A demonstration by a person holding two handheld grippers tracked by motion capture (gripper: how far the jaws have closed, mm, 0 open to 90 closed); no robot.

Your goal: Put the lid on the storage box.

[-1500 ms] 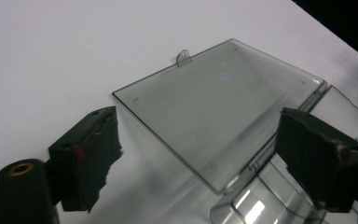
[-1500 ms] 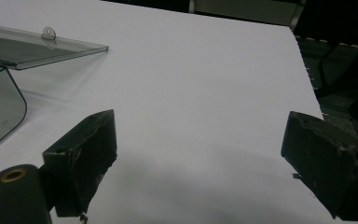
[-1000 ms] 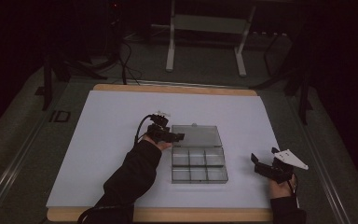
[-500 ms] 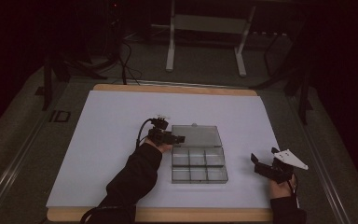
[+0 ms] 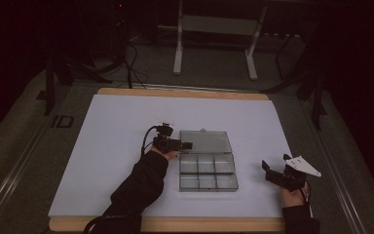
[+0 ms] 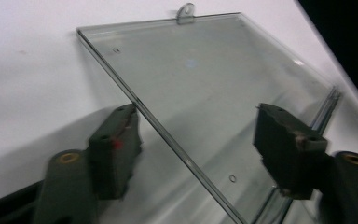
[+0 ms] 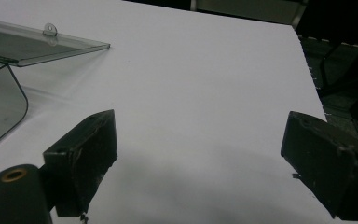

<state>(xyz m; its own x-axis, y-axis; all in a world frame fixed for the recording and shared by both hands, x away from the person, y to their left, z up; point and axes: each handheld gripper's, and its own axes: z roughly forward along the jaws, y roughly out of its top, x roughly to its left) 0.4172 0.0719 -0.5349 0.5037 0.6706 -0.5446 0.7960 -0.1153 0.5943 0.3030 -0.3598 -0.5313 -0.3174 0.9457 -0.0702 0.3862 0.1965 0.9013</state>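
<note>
A clear plastic compartment box (image 5: 207, 174) lies on the white sheet, its lid (image 5: 205, 141) folded back flat behind it. My left gripper (image 5: 184, 145) is at the lid's left edge and open. In the left gripper view (image 6: 200, 149) that edge of the lid (image 6: 205, 84) runs between the jaws, one jaw over the lid and one outside it. My right gripper (image 5: 271, 171) hovers to the right of the box, open and holding nothing. In the right gripper view (image 7: 200, 158) the lid (image 7: 32, 44) and a corner of the box (image 7: 0, 107) lie off to the left.
The white sheet (image 5: 117, 146) covers a wooden board (image 5: 175, 91) whose edges show at front and back. Bare white sheet stretches left of the box and behind it. Table legs and cables (image 5: 214, 44) stand on the dark floor beyond.
</note>
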